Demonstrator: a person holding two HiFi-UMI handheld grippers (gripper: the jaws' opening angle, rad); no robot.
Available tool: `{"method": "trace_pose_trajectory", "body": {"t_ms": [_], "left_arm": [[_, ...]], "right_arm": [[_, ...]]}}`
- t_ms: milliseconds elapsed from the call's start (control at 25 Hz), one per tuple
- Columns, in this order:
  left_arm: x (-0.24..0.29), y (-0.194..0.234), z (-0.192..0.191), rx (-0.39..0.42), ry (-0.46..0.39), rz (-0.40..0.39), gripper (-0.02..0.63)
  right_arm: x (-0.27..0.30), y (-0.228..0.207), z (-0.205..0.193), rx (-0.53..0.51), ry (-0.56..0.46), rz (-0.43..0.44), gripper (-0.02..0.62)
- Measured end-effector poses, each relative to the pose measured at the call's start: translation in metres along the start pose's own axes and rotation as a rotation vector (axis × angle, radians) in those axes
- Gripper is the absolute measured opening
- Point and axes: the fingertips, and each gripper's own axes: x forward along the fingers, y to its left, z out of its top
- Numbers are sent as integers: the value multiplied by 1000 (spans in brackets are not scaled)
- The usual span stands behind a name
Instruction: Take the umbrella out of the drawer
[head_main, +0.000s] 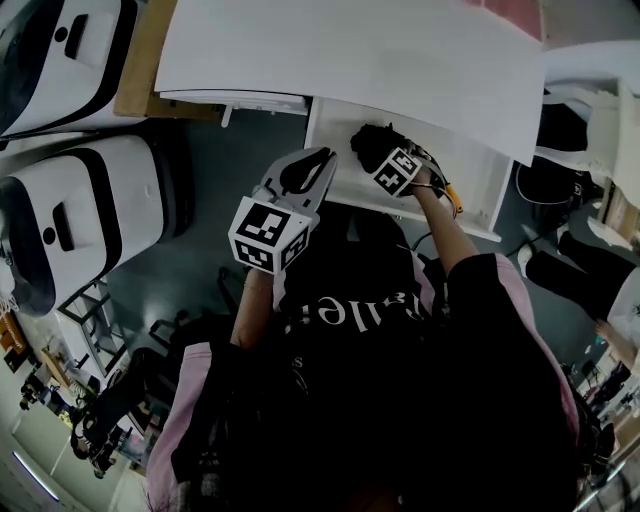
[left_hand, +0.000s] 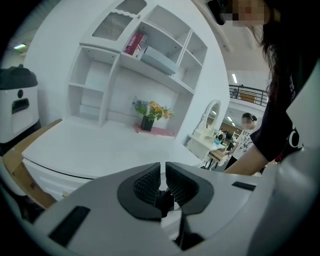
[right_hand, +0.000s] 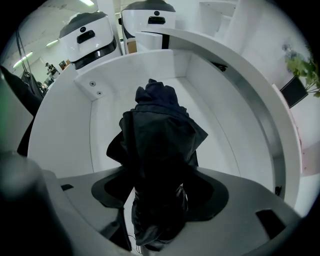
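In the right gripper view, the black folded fabric umbrella (right_hand: 160, 145) covers the floor of the white rectangular open drawer (right_hand: 65, 130) beneath it. Its near end sinks into shadow between the wide jaws of the right gripper (right_hand: 160, 197), so the handle cannot be made out. In the head view, the white flat desk top (head_main: 350, 50) overhangs the drawer and hides its back part. The right gripper's marker cube covers much of the umbrella there. In the left gripper view, the left gripper (left_hand: 163, 181) blocks the drawer with its grey body.

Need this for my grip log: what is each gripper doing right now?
Left gripper: closed, empty.
Right gripper: open, umbrella between its jaws, not gripped.
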Motion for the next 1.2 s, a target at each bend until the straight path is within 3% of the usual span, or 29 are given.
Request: {"method": "trace_pose_trajectory", "body": {"t_ms": [160,400,640,1200], "left_arm": [[-4,8,0,-11,-6,21,41],[-9,18,-3,-25,-13,55,41],[-9,11,-5,-15,-2,35,41],[1,-14,-1,21,5,3,41]], "right_arm": [[12,7,-3,82,44,58,288],[15,5,-2,76,51,86,287],[1,5,1,93,6,83,287],[-120,-6,15,348,-272,86,285]]}}
